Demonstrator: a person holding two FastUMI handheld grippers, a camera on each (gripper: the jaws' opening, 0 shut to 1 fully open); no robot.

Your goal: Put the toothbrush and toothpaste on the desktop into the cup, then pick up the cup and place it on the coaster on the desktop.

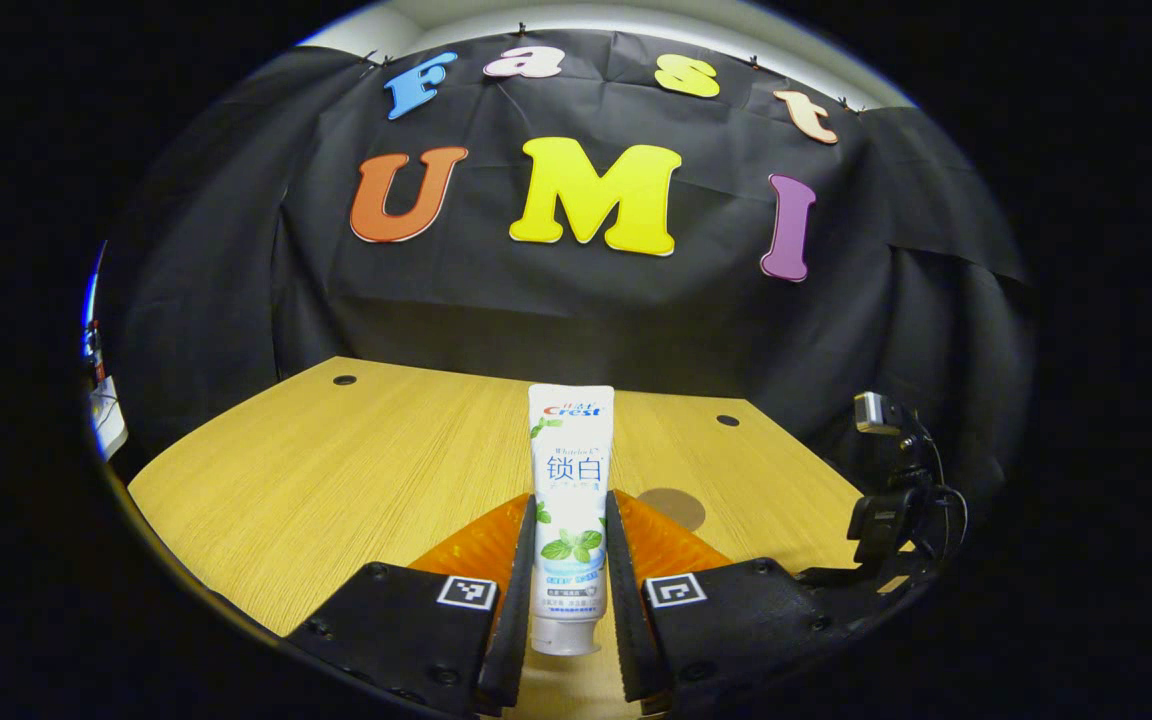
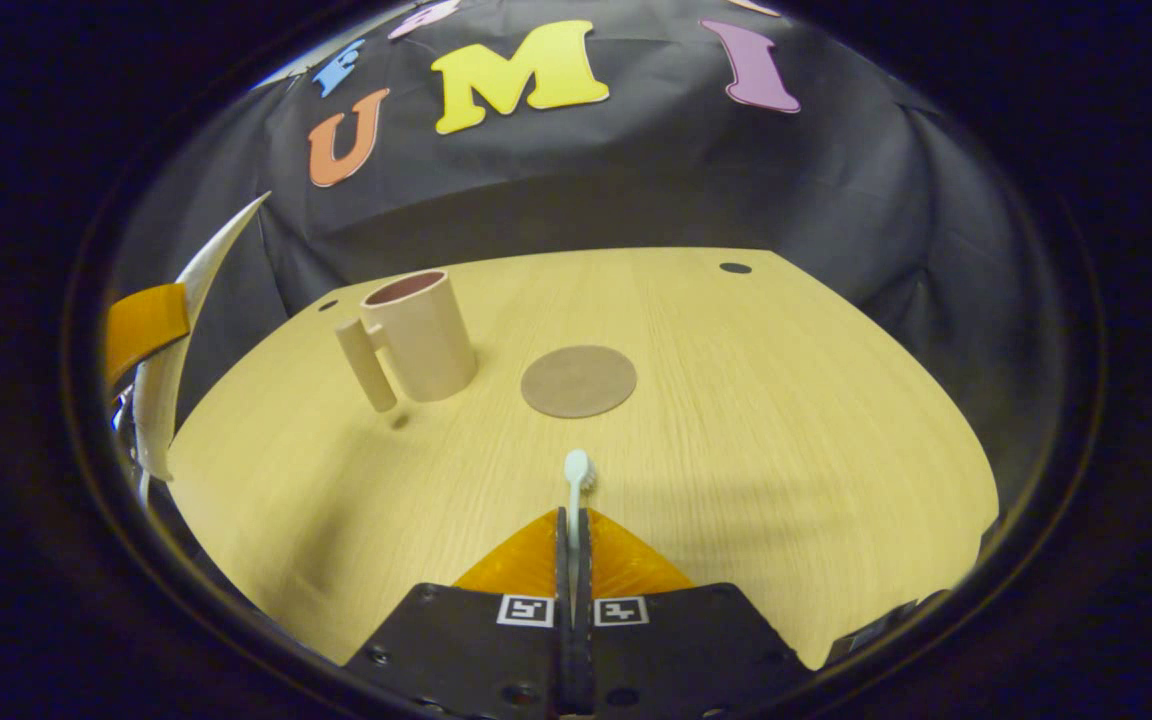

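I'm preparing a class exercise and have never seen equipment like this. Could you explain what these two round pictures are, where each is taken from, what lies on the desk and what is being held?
There is no robot here. A person holds a two-fingered claw in each hand, and a small fisheye camera rides on each one, looking forward along its fingers. That is why both pictures are round and bent.

In the left gripper view, the left claw is closed on a toothpaste tube, with its cap at the bottom, above the wooden desk.

In the right gripper view, the right claw grips a toothbrush by its handle, the brush head pointing away from the camera. Farther off on the desk stand a beige cup with a handle and, beside it but apart, a flat round coaster. The cup looks empty, so nothing has gone in yet.
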